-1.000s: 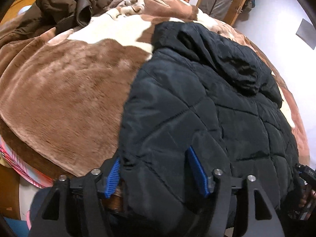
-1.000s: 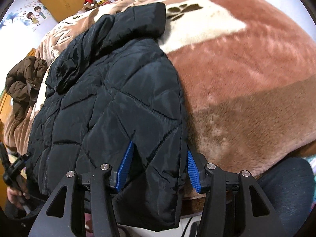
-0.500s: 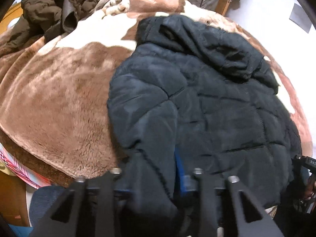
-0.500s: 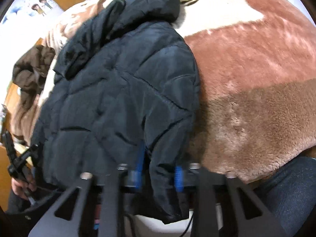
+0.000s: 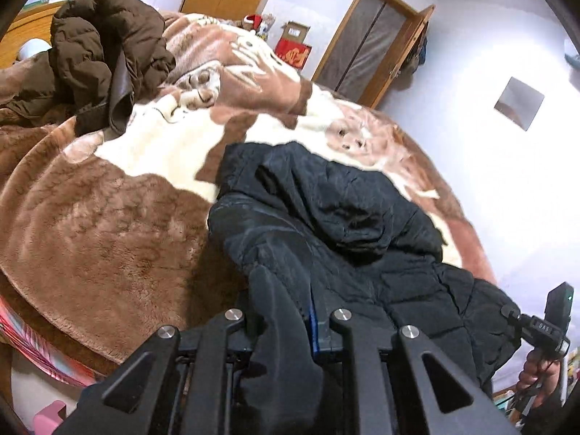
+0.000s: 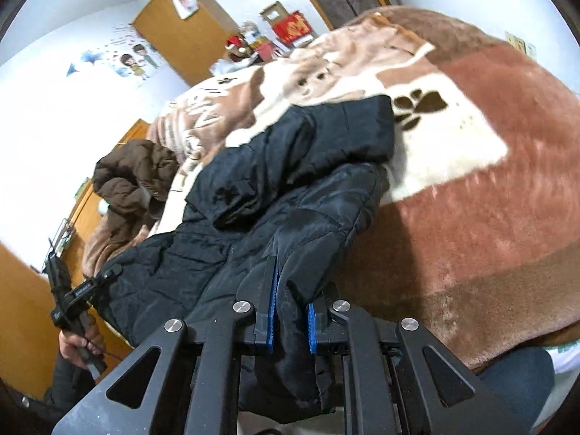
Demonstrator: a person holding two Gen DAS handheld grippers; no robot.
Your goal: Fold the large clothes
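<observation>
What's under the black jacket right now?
The black jacket lies on the brown-and-cream plush blanket, its near hem raised in both tongs. Whatever is beneath its middle is covered.

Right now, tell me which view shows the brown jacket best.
The left wrist view. There the brown jacket lies large and sharp, heaped at the blanket's far left corner, folds and lining visible. The right wrist view shows it smaller, near the left edge, partly behind the black jacket.

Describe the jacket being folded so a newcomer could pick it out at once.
On the bed's brown and cream blanket, it is the black jacket at the near edge, hem pinched in both grippers. The brown jacket lies crumpled far off, untouched.
</observation>
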